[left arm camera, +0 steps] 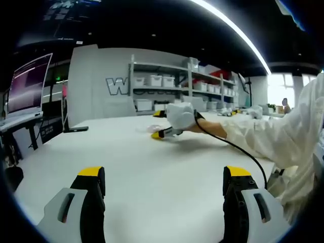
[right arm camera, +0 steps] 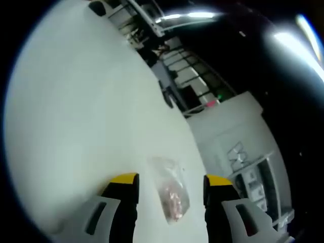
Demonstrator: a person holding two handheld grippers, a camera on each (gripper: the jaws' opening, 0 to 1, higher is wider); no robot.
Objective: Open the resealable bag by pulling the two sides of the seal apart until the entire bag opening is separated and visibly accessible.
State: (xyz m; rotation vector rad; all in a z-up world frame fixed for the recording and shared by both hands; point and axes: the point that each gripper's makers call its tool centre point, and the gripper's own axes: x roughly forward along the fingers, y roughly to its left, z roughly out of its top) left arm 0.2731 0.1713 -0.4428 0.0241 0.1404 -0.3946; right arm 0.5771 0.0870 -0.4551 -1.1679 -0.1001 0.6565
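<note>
Hovering low over the white table point(left arm camera: 152, 167), the left gripper point(left arm camera: 164, 179) had its jaws spread wide, holding nothing. The right gripper point(right arm camera: 170, 185) was likewise released, its jaws flanking the clear resealable bag point(right arm camera: 169, 190), which lay flat on the table; its pinkish contents were perhaps small sweets. A gloved hand point(left arm camera: 181, 115) gripped the right tool.

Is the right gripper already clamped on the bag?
No. In the right gripper view the right gripper stands open, jaws apart either side of the bag lying flat on the table.
</note>
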